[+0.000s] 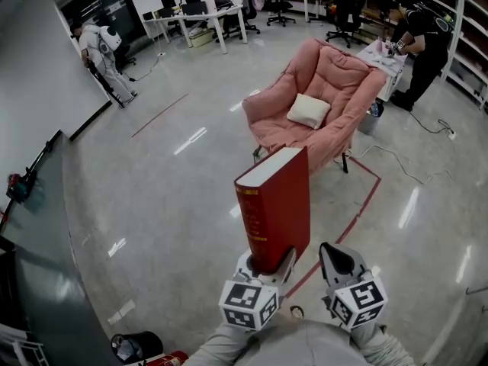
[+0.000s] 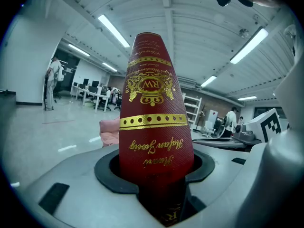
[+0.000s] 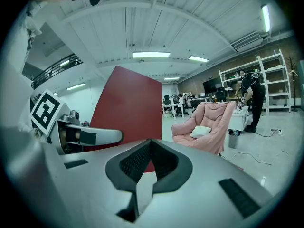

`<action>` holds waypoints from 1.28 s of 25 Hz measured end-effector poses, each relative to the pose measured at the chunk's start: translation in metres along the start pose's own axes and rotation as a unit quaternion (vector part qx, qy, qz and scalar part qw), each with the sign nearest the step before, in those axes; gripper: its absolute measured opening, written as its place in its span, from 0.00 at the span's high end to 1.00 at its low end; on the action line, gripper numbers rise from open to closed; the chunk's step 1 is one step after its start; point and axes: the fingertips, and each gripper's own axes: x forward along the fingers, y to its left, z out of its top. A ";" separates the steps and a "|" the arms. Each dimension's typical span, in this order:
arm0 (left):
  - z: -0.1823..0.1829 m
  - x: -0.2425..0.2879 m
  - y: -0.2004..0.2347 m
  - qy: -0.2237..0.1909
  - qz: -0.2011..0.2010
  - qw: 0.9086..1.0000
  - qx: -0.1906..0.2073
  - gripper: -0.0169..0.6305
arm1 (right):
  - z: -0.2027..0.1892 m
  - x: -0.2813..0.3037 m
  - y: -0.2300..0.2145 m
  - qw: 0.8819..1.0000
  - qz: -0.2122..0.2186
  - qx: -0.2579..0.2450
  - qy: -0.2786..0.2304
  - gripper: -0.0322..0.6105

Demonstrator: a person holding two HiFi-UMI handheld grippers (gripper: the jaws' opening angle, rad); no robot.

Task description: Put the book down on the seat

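Across the glossy office floor sits a pink padded armchair. The left gripper clamps a thick red book upright for carrying, while the right gripper looks closed and empty.

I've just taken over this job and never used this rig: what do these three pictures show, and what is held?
No robot arm: a person holds a two-jaw gripper in each hand. The head view looks down from the person's head; the other two look along each gripper's jaws. The left gripper clamps a red book upright by its bottom end. The right gripper is empty, jaws together. Ahead on the floor stands a pink armchair with a white pillow on its seat.
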 end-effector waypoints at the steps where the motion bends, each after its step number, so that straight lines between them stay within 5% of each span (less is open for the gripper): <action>1: 0.002 0.004 0.005 -0.001 0.001 1.000 -0.002 0.60 | 0.002 0.005 -0.003 1.000 0.000 0.000 0.000 0.94; 32: 0.098 0.179 0.163 0.019 -0.041 0.999 0.014 0.60 | 0.095 0.227 -0.082 0.999 -0.037 -0.011 -0.015 0.94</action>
